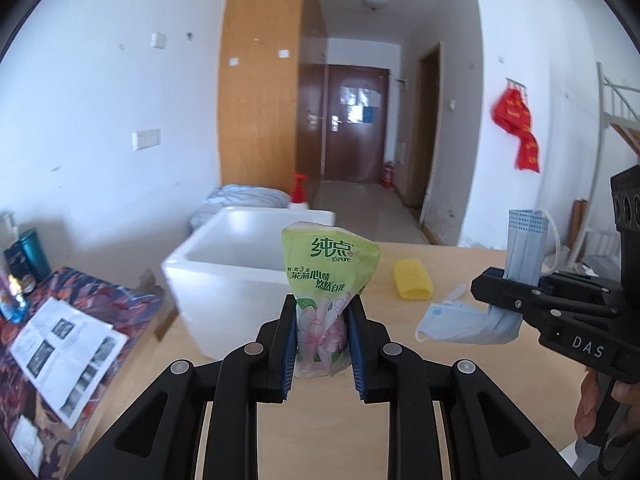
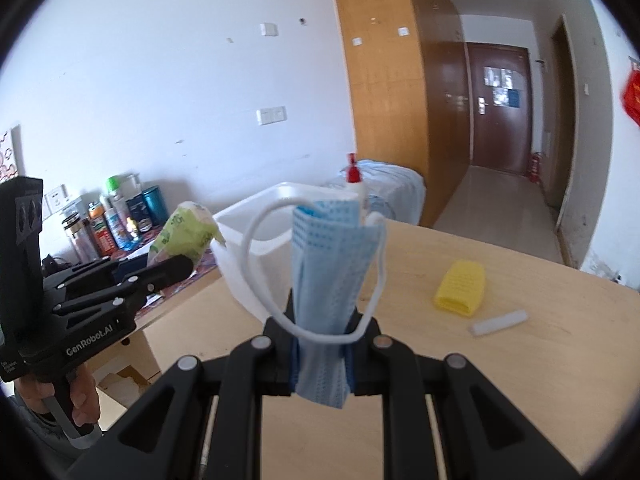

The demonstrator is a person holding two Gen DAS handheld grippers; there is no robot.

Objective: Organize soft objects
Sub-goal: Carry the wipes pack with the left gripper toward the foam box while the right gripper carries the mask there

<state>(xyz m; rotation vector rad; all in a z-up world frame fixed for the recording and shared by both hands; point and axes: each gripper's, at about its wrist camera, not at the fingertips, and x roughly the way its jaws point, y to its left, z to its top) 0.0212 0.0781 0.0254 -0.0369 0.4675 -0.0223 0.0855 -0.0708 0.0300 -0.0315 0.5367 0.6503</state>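
My left gripper (image 1: 322, 328) is shut on a green tissue pack (image 1: 330, 280) with a pink flower print and holds it upright above the wooden table (image 1: 320, 420). It also shows in the right wrist view (image 2: 184, 236). My right gripper (image 2: 322, 344) is shut on a blue face mask (image 2: 332, 264) with white ear loops, held upright. In the left wrist view part of this mask (image 1: 526, 244) sticks up from the right gripper and part hangs below. A white foam box (image 1: 248, 268) stands open on the table's left, just beyond the tissue pack.
A yellow sponge (image 2: 460, 288) and a small white stick (image 2: 498, 323) lie on the table to the right. A red-capped bottle (image 2: 354, 178) stands behind the box. A lower side table (image 1: 60, 320) with papers and bottles is at the left.
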